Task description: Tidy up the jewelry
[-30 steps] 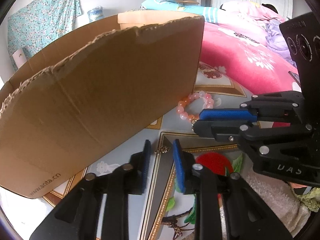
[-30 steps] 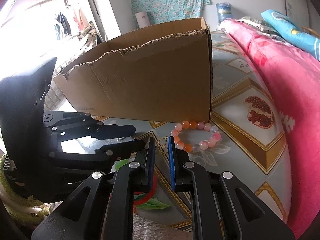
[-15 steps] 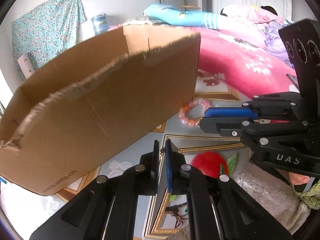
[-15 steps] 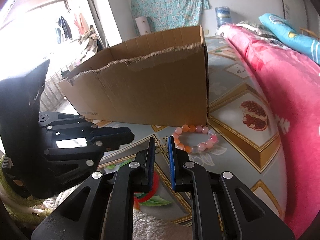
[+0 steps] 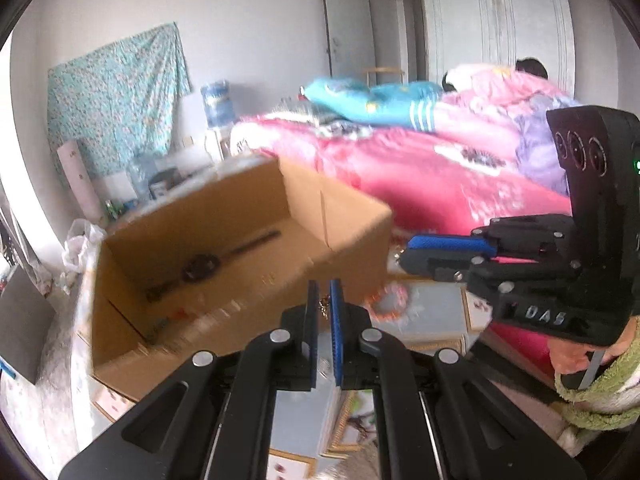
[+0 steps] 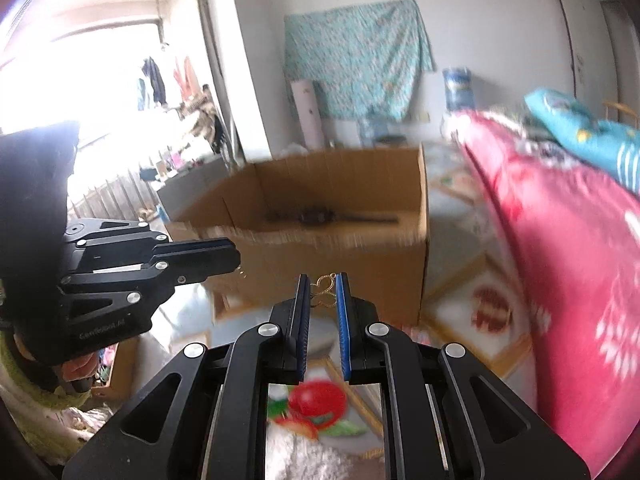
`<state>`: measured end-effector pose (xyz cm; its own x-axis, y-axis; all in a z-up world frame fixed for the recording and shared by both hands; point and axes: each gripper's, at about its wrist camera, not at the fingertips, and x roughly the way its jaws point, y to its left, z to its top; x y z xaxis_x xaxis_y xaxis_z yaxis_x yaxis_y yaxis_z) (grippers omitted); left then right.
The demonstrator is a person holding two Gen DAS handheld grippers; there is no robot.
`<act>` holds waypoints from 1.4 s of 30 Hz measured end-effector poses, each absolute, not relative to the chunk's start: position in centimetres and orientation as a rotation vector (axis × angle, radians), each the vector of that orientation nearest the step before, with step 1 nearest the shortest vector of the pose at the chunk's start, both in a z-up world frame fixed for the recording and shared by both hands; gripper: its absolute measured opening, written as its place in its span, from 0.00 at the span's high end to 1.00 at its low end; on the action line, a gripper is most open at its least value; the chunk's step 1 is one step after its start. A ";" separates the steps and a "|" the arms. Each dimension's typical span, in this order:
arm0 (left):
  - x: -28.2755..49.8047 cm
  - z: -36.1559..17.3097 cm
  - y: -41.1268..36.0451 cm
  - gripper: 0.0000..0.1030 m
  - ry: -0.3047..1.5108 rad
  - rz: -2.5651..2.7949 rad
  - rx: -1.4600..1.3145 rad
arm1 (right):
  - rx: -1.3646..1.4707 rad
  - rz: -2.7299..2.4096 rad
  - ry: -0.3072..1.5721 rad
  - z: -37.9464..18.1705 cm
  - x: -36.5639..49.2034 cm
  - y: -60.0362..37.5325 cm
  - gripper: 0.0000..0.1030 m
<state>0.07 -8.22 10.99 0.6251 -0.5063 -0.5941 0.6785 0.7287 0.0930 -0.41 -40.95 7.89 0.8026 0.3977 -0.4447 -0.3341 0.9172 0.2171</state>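
Note:
My left gripper [image 5: 324, 304] is shut on a small gold earring [image 5: 323, 305], held above the near wall of an open cardboard box [image 5: 240, 280]. My right gripper [image 6: 323, 294] is shut on a second gold earring [image 6: 324, 290] in front of the same box [image 6: 340, 264]. Each gripper shows in the other's view: the right one [image 5: 408, 252] at right, the left one [image 6: 236, 258] at left. A dark watch-like piece [image 5: 200, 268] lies on the box floor; it also shows in the right wrist view [image 6: 316, 216]. A pink and orange bead bracelet [image 5: 390, 300] lies on the patterned surface beside the box.
A pink quilt [image 5: 440, 176] is heaped to the right, close to the box [image 6: 560, 260]. The patterned cloth surface [image 6: 472, 280] runs under the box. A white fluffy cloth [image 6: 304, 456] lies below the grippers.
Both grippers have risen with their earrings, so the box's inside and the watch-like piece now show. The left gripper closed on its earring before the rise. The bracelet has stayed put.

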 end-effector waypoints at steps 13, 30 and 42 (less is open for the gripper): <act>16.1 10.1 -7.9 0.95 1.034 -0.749 0.145 | 0.158 0.600 0.918 9.8 17.8 -40.0 0.89; 27.0 3.4 -9.8 0.70 1.317 -0.594 0.147 | -0.132 0.498 1.200 4.4 25.1 -34.7 0.89; 25.2 8.1 -9.1 0.62 1.144 -0.573 0.152 | -0.030 0.491 1.057 8.3 21.6 -37.6 0.84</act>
<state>25.19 -9.11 8.12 0.2888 -0.3515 -0.8905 0.5025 0.8474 -0.1716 21.62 -37.63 8.26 0.3947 0.3731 -0.8397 -0.4009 0.8922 0.2080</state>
